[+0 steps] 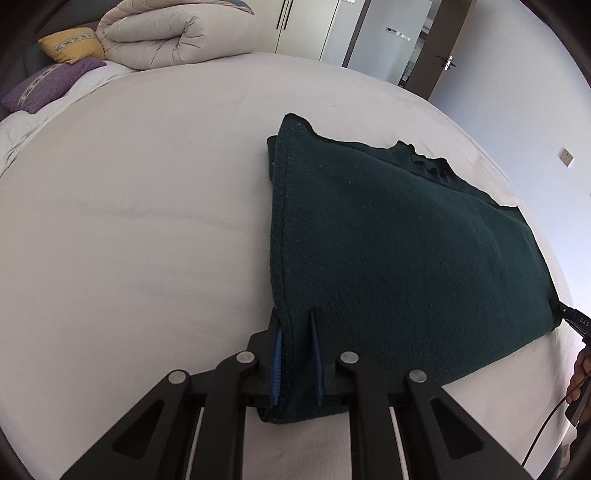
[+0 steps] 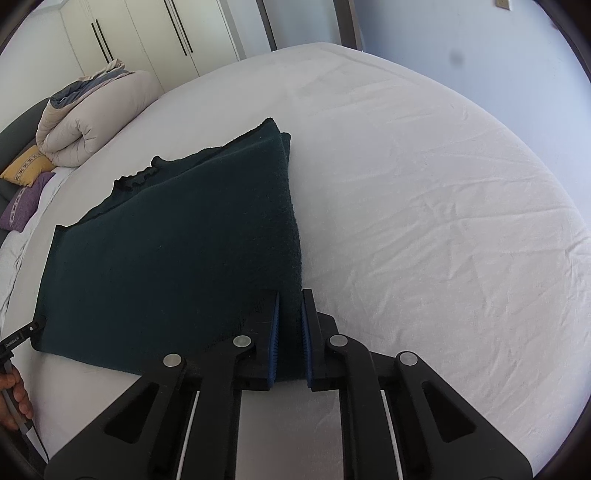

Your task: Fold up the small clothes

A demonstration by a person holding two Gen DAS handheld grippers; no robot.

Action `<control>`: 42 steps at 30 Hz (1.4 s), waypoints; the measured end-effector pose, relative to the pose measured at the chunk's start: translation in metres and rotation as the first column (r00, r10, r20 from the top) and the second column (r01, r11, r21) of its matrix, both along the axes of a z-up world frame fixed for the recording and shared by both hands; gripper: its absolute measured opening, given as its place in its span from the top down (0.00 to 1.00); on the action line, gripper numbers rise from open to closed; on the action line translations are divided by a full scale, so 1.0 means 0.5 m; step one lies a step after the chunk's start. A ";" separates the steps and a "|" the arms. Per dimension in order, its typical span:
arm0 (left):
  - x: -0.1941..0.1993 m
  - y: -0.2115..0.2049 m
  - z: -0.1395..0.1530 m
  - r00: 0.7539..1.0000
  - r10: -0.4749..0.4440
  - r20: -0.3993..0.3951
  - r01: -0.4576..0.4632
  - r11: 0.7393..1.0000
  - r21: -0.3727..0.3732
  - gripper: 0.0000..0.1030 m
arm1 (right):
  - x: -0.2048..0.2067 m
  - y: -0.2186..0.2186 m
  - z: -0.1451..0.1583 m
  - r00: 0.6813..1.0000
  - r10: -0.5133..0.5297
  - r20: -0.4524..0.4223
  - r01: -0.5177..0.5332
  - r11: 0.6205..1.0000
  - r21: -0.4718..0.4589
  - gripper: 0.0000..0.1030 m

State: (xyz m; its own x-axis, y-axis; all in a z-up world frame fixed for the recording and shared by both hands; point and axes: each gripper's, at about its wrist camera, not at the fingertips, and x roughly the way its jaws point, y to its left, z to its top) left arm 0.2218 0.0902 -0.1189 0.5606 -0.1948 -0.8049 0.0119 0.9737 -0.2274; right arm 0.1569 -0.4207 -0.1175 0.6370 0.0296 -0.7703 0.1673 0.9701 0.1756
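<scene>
A dark green knitted garment (image 1: 399,236) lies flat on the white bed, folded into a rough rectangle, its collar at the far edge. My left gripper (image 1: 297,314) is shut on the garment's near left corner. The right gripper's tip (image 1: 570,315) shows at the garment's right corner in this view. In the right wrist view the garment (image 2: 177,243) spreads to the left, and my right gripper (image 2: 291,293) is shut on its near right corner. The left gripper's tip (image 2: 26,332) shows at the far left corner there.
The bed sheet (image 1: 129,221) stretches wide around the garment. A rolled beige duvet (image 1: 173,33), a yellow pillow (image 1: 70,44) and a purple pillow (image 1: 51,83) lie at the head of the bed. White wardrobes (image 2: 147,33) and a door (image 1: 439,48) stand behind.
</scene>
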 end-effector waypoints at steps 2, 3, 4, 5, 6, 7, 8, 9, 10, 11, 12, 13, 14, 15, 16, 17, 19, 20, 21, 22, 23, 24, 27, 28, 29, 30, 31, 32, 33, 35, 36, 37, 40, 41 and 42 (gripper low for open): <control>0.001 -0.002 0.001 1.000 -0.003 -0.001 0.003 1.000 0.012 0.87 | -0.004 0.000 0.004 1.000 -0.001 0.003 0.001 1.000 -0.004 0.91; 0.000 -0.005 0.002 1.000 -0.006 0.000 0.006 1.000 0.024 0.87 | -0.005 0.000 0.005 1.000 -0.001 0.004 0.001 1.000 -0.006 0.91; -0.001 -0.008 0.003 1.000 -0.010 0.002 0.010 0.999 0.037 0.87 | -0.006 0.000 0.005 1.000 -0.002 0.004 0.002 1.000 -0.007 0.91; -0.003 -0.011 0.004 1.000 -0.015 0.003 0.015 0.999 0.051 0.87 | -0.008 -0.001 0.005 1.000 -0.002 0.004 0.002 1.000 -0.009 0.91; -0.004 -0.014 0.004 1.000 -0.018 0.004 0.017 0.998 0.061 0.88 | -0.009 -0.002 0.005 1.000 -0.003 0.004 0.003 1.000 -0.009 0.91; -0.005 -0.014 0.004 1.000 -0.018 0.005 0.018 0.998 0.066 0.88 | -0.009 -0.003 0.005 1.000 -0.003 0.003 0.003 1.000 -0.007 0.91; -0.006 -0.014 0.003 1.000 -0.018 0.004 0.017 0.998 0.067 0.88 | -0.009 -0.004 0.005 1.000 -0.003 0.003 0.003 1.000 -0.007 0.91; -0.007 -0.013 0.002 1.000 -0.017 0.002 0.017 0.998 0.067 0.88 | -0.011 -0.004 0.006 1.000 -0.003 0.004 0.003 1.000 -0.008 0.91; -0.008 -0.013 0.001 1.000 -0.017 0.002 0.017 0.998 0.068 0.88 | -0.011 -0.004 0.007 1.000 -0.003 0.004 0.003 1.000 -0.009 0.91; -0.009 -0.014 0.001 1.000 -0.017 0.001 0.017 0.997 0.072 0.88 | -0.012 -0.005 0.007 1.000 -0.002 0.004 0.002 1.000 -0.010 0.91; -0.012 -0.014 0.002 1.000 -0.018 0.001 0.018 0.997 0.078 0.88 | -0.014 -0.005 0.008 1.000 -0.001 0.004 0.001 1.000 -0.010 0.91; -0.014 -0.016 0.002 1.000 -0.019 0.002 0.019 0.996 0.084 0.88 | -0.016 -0.006 0.007 1.000 0.000 0.004 0.001 1.000 -0.010 0.91; -0.016 -0.017 0.001 1.000 -0.021 0.001 0.021 0.996 0.090 0.88 | -0.018 -0.008 0.007 1.000 -0.001 0.003 0.001 1.000 -0.010 0.91; -0.017 -0.018 0.001 1.000 -0.021 0.001 0.021 0.995 0.094 0.88 | -0.019 -0.010 0.006 1.000 -0.002 0.002 0.002 1.000 -0.009 0.92; -0.018 -0.019 0.001 1.000 -0.022 0.001 0.022 0.995 0.097 0.88 | -0.019 -0.011 0.004 1.000 -0.002 0.001 0.002 1.000 -0.007 0.92; -0.019 -0.019 0.001 1.000 -0.022 0.001 0.022 0.995 0.099 0.88 | -0.020 -0.013 0.004 1.000 -0.003 0.000 0.003 1.000 -0.006 0.92; -0.021 -0.019 0.001 1.000 -0.022 0.001 0.022 0.995 0.102 0.88 | -0.022 -0.014 0.004 1.000 -0.003 0.000 0.003 1.000 -0.006 0.92; -0.023 -0.019 0.001 1.000 -0.022 0.002 0.022 0.994 0.103 0.88 | -0.023 -0.014 0.005 1.000 -0.002 0.000 0.002 1.000 -0.007 0.93; -0.025 -0.019 0.001 1.000 -0.022 0.004 0.021 0.994 0.104 0.88 | -0.024 -0.013 0.006 1.000 -0.001 0.001 0.001 1.000 -0.010 0.93; -0.026 -0.019 0.000 1.000 -0.022 0.005 0.021 0.994 0.104 0.88 | -0.024 -0.013 0.006 1.000 0.001 0.000 -0.001 1.000 -0.013 0.93; -0.027 -0.019 -0.001 1.000 -0.022 0.006 0.021 0.994 0.104 0.88 | -0.024 -0.013 0.006 1.000 0.002 0.000 -0.002 1.000 -0.015 0.93; -0.028 -0.018 -0.003 1.000 -0.022 0.007 0.021 0.995 0.102 0.88 | -0.024 -0.013 0.004 1.000 0.002 -0.003 -0.002 1.000 -0.014 0.93; -0.028 -0.016 -0.006 1.000 -0.019 0.008 0.019 0.995 0.095 0.88 | -0.015 -0.017 -0.011 1.000 0.008 -0.028 -0.008 1.000 -0.009 0.93; -0.029 -0.016 -0.008 1.000 -0.020 0.009 0.019 0.995 0.094 0.88 | -0.012 -0.019 -0.017 0.999 0.007 -0.031 -0.007 1.000 -0.006 0.93; -0.031 -0.017 -0.008 1.000 -0.021 0.011 0.020 0.995 0.097 0.88 | -0.011 -0.023 -0.019 0.999 0.004 -0.032 -0.004 1.000 0.006 0.93; -0.033 -0.018 -0.007 1.000 -0.022 0.013 0.021 0.995 0.101 0.88 | -0.011 -0.027 -0.020 1.000 0.000 -0.030 0.000 1.000 0.025 0.93; -0.036 -0.017 -0.008 1.000 -0.023 0.015 0.021 0.994 0.103 0.88 | -0.012 -0.032 -0.019 1.000 -0.002 -0.029 0.003 0.999 0.048 0.93; -0.038 -0.018 -0.008 1.000 -0.025 0.017 0.023 0.994 0.104 0.88 | -0.013 -0.038 -0.019 1.000 -0.005 -0.027 0.007 0.997 0.075 0.92; -0.040 -0.017 -0.008 0.999 -0.027 0.023 0.025 0.994 0.102 0.88 | -0.015 -0.044 -0.017 1.000 -0.009 -0.029 0.012 0.995 0.100 0.91; -0.045 -0.013 -0.006 0.999 -0.032 0.035 0.029 0.996 0.080 0.87 | -0.021 -0.058 -0.012 0.999 -0.030 -0.040 0.036 0.988 0.152 0.88; -0.048 -0.010 -0.005 0.999 -0.034 0.036 0.031 0.997 0.073 0.83 | -0.026 -0.064 -0.005 0.998 -0.047 -0.038 0.053 0.984 0.169 0.87; -0.053 -0.005 -0.002 0.999 -0.033 0.041 0.030 0.997 0.069 0.80 | -0.032 -0.068 0.005 0.997 -0.066 -0.027 0.069 0.983 0.173 0.87; -0.072 0.019 0.021 0.998 0.009 0.058 -0.014 0.997 0.076 0.60 | -0.048 -0.066 0.054 0.995 -0.091 0.039 0.084 0.985 0.153 0.87; -0.078 0.028 0.037 0.996 0.031 0.081 -0.038 0.996 0.079 0.58 | -0.049 -0.061 0.073 0.994 -0.092 0.059 0.082 0.985 0.151 0.87; -0.082 0.036 0.054 0.993 0.043 0.106 -0.051 0.996 0.074 0.57 | -0.047 -0.054 0.091 0.993 -0.086 0.083 0.072 0.985 0.157 0.87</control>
